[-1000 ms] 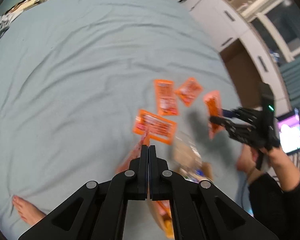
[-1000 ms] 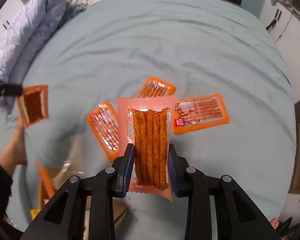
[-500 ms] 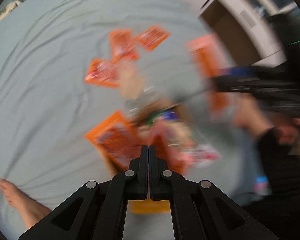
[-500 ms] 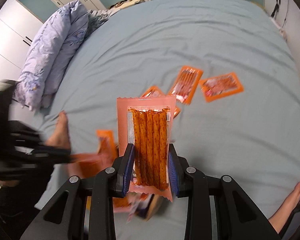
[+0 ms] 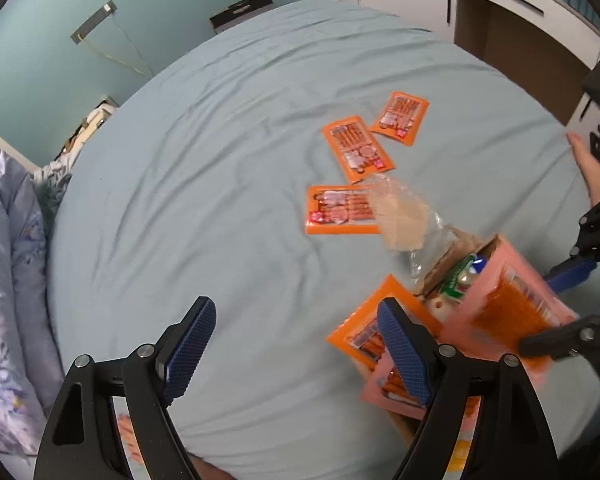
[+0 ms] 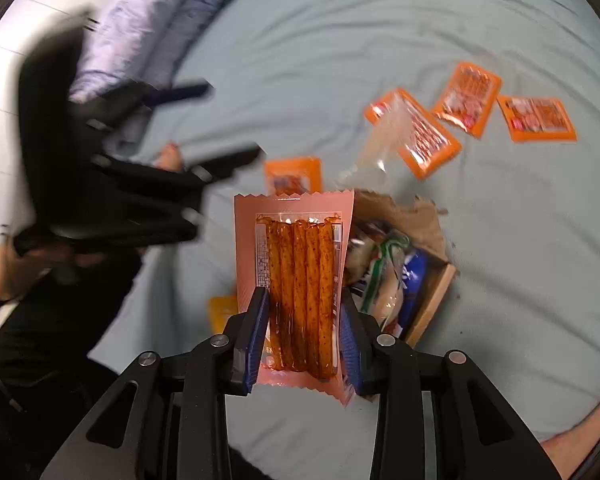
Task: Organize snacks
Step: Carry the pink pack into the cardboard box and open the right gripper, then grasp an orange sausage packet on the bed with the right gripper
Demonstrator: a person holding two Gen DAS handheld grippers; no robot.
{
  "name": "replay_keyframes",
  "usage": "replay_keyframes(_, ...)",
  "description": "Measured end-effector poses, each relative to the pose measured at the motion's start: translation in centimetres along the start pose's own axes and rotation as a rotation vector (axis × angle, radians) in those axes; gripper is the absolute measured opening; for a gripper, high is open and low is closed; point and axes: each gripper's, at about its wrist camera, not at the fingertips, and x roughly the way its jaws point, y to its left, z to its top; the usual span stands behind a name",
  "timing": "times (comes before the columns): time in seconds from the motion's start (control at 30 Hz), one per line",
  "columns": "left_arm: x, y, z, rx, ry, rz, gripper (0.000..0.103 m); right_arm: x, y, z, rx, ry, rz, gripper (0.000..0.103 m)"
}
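My right gripper (image 6: 302, 320) holds a pink packet of red spicy sticks (image 6: 296, 280) upright by its sides, above an open cardboard box (image 6: 436, 280) full of snacks; its jaws are opening slightly. My left gripper (image 5: 294, 308) is opening wide, with nothing between its fingers. An orange packet (image 5: 364, 328) lies just past its right finger, against the box (image 5: 464, 248). Three more orange packets (image 5: 356, 148) lie flat on the blue bed sheet (image 5: 180, 160). In the right wrist view the left gripper (image 6: 232, 120) is a dark blur at the left.
A crumpled clear plastic bag (image 5: 404, 216) lies between the box and the nearest orange packet. A lilac duvet (image 5: 8, 240) is bunched at the left edge of the bed. White cupboards (image 5: 500, 0) stand beyond the bed. A bare foot (image 6: 168, 158) rests on the sheet.
The left gripper has swung over beside the box, opened and let go of its orange packet. The right gripper has carried the pink packet over the box.
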Motion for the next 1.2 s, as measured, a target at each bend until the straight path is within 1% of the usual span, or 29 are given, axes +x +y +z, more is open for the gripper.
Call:
replay_keyframes(0.03, 0.4, -0.1, -0.1, 0.003, 0.008, 0.000, 0.084, 0.6, -0.3, 0.1, 0.012, 0.011, -0.025, 0.036)
replay_keyframes(0.07, 0.7, -0.1, -0.2, 0.008, 0.024, -0.001, 0.084, 1.2, -0.7, 0.3, 0.023, 0.028, -0.058, 0.045)
replay_keyframes(0.1, 1.2, -0.4, -0.1, 0.009, 0.034, -0.002, 0.084, 1.4, -1.1, 0.5, 0.031, 0.036, -0.073, 0.061)
replay_keyframes(0.17, 1.4, -0.6, -0.3, 0.012, 0.044, -0.004, 0.084, 1.2, -1.8, 0.8, 0.055, 0.018, -0.076, 0.074)
replay_keyframes(0.23, 1.1, -0.4, -0.6, 0.009, 0.042, 0.000, 0.084, 0.4, -2.9, 1.4, 0.100, -0.006, -0.052, 0.074)
replay_keyframes(0.3, 0.9, 0.0, -0.5, -0.010, 0.040, 0.008, 0.084, -0.6, -4.2, 1.5, 0.158, -0.065, -0.043, 0.074)
replay_keyframes(0.33, 0.6, 0.3, -0.5, -0.024, 0.042, 0.005, 0.084, -1.3, -5.4, 1.8, 0.195, -0.112, -0.068, 0.074)
replay_keyframes(0.4, 0.8, 1.0, -0.4, -0.062, 0.052, -0.012, 0.084, -1.8, -7.3, 1.5, 0.248, -0.151, -0.130, 0.074)
replay_keyframes(0.47, 1.2, 1.6, -0.3, -0.103, 0.064, -0.029, 0.084, -1.6, -9.8, 1.3, 0.313, -0.148, -0.210, 0.074)
replay_keyframes(0.5, 1.2, 1.9, -0.3, -0.122, 0.068, -0.037, 0.084, -1.2, -10.7, 1.2, 0.338, -0.134, -0.231, 0.074)
replay_keyframes(0.6, 1.4, 2.5, -0.5, -0.147, 0.076, -0.051, 0.084, 0.1, -13.0, 0.6, 0.407, -0.077, -0.255, 0.074)
replay_keyframes(0.67, 1.5, 2.6, -0.5, -0.156, 0.077, -0.050, 0.084, 0.5, -13.7, 0.8, 0.418, -0.055, -0.274, 0.074)
replay_keyframes(0.73, 1.5, 2.6, -0.5, -0.160, 0.082, -0.048, 0.084, 0.7, -14.0, 1.1, 0.409, -0.054, -0.290, 0.074)
replay_keyframes(0.87, 1.6, 2.5, -0.5, -0.159, 0.087, -0.048, 0.084, 1.0, -13.5, 1.0, 0.373, -0.069, -0.309, 0.074)
replay_keyframes(0.97, 1.5, 2.4, -0.5, -0.160, 0.085, -0.045, 0.084, 0.7, -12.7, 0.8, 0.353, -0.058, -0.317, 0.074)
replay_keyframes(1.2, 1.6, 2.5, -0.5, -0.165, 0.095, -0.041, 0.084, 0.1, -13.0, 0.4, 0.360, -0.068, -0.333, 0.074)
